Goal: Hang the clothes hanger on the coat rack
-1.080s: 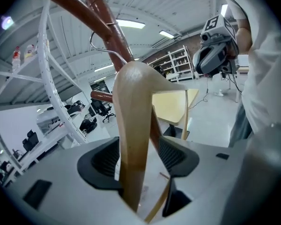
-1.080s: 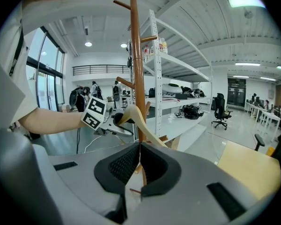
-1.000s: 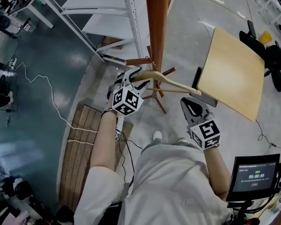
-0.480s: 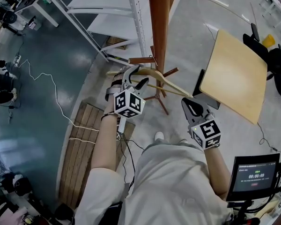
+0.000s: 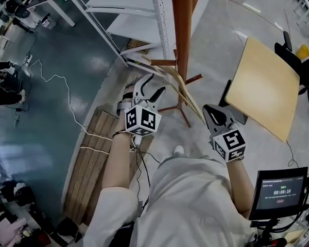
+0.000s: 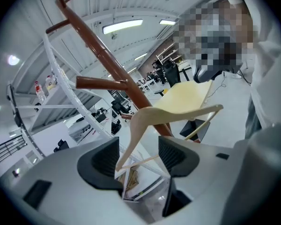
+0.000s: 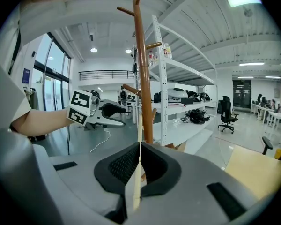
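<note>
Head view, from the left: dark floor (image 5: 51,50) with a white cable (image 5: 62,84) lying across it; a slatted wooden pallet (image 5: 92,158) beside the person's left arm; white shelving (image 5: 139,4) at the top.

The left gripper (image 5: 150,89) is held up just left of the coat rack (image 5: 183,24). In the left gripper view its jaws are seen well apart. One arm of the clothes hanger (image 5: 184,92) comes down into the gap between them and is not clamped. Whether it touches the left pad cannot be told.

The coat rack is a brown wooden pole with short pegs and splayed feet, standing on the pale floor. A peg (image 5: 162,63) is pointed toward the left gripper. The hanger, of pale wood, is seen slanting from beside that peg down to the right gripper (image 5: 212,112), crossing in front of the pole. Its hook cannot be made out, so contact with the peg is not confirmed.

In the right gripper view the jaws are shut together on the thin end of the hanger (image 7: 136,172), which is seen edge-on, with the pole directly behind it.

Further right: a pale wooden worktop (image 5: 262,86), bare; a black office chair (image 5: 306,73) at the edge; a small monitor (image 5: 280,192) at lower right.
</note>
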A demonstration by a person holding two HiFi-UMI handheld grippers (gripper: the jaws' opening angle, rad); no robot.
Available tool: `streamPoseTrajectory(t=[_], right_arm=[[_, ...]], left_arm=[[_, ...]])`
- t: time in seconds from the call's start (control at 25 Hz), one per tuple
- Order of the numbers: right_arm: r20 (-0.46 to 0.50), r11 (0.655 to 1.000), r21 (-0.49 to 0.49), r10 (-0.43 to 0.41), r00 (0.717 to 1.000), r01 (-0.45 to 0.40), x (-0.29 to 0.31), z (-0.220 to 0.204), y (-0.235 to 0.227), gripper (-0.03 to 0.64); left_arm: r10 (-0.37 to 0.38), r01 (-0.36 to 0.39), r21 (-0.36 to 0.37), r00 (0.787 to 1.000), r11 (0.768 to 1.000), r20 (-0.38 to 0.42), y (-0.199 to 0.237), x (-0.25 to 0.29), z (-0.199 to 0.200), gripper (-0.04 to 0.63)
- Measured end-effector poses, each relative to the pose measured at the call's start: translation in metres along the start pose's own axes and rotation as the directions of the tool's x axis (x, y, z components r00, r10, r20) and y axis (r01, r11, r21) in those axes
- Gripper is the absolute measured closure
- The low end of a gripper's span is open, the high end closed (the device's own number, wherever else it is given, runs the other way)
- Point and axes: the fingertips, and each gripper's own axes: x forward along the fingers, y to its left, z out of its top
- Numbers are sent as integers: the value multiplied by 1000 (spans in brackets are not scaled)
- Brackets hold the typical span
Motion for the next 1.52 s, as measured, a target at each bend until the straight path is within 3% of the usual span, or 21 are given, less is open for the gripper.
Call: streamPoseTrajectory(t=[0.2,0.48,0.68,1.04,1.28,1.44,1.52], right_arm=[[39,999,-14,38,999,-37,1,12,13,604],[107,995,-38,97,990,-93,2,39,33,604],[148,988,-59,149,978,-142,3,51,51,604],[174,973,-94,223,959,-209,1,53,76,604],[170,970,-99,236,957,-221,-12,49,83,604],[182,967,-126,240,954,-219,-10,45,79,604],[184,969,-126,234,955,-213,-12,45,79,604]], left_arm=[[27,-23,-108,999,994,33,-2,-36,13,345],[69,-48,-263,995,964,69,-15,-88,34,345],[108,-56,-415,989,908,105,-29,-117,43,345],[222,-104,-558,964,823,148,-37,-141,58,351],[343,-179,-611,925,771,162,-43,-153,65,474],[360,-182,-654,921,734,149,-46,-148,60,589],[361,-164,-679,919,716,159,-48,-149,61,589]])
